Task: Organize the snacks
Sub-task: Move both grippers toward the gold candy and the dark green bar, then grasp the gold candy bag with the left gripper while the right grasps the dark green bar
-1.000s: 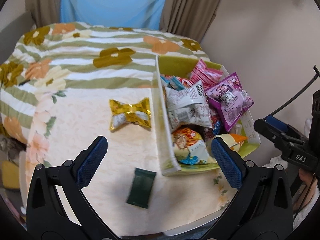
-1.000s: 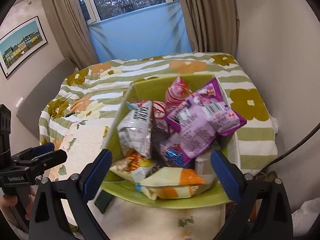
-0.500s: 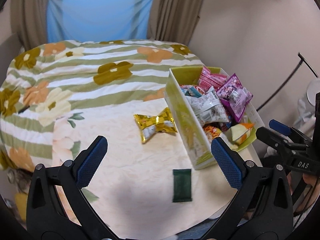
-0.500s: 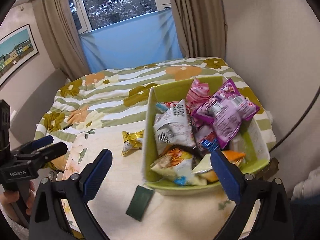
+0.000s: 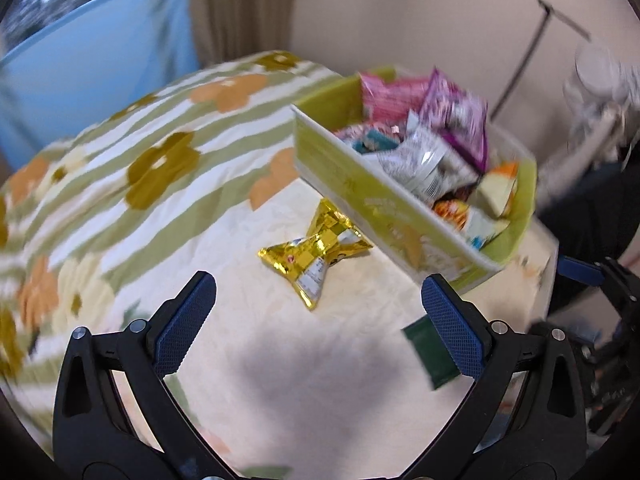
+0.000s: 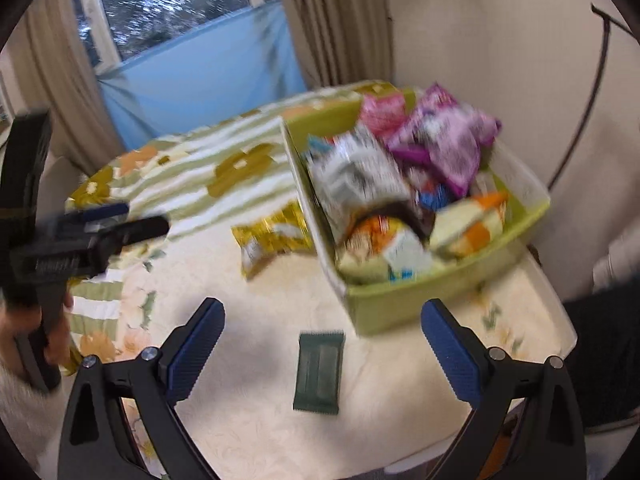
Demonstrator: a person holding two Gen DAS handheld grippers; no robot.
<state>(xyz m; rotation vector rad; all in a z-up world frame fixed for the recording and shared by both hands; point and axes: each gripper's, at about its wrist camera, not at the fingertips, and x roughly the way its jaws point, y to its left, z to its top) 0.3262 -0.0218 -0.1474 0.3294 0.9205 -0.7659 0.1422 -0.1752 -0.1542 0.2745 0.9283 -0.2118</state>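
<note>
Both hand-held grippers, left [image 5: 318, 314] and right [image 6: 322, 344], hover spread wide and empty above the desk [image 6: 248, 432]. Nearest lies a dark green packet [image 6: 319, 372], then a gold snack bag [image 5: 316, 254], touching the full green bin [image 6: 400, 306].

A home, likely a bedroom. A bed [image 6: 224, 160] under a flowered, green-striped quilt [image 5: 132, 160] runs to a window [image 6: 172, 4] hung with beige curtains [image 6: 332, 20]. A bin [image 6: 404, 300] of snacks stands on it.

Basket snacks [image 6: 400, 200] motion-blurred, labels unreadable
</note>
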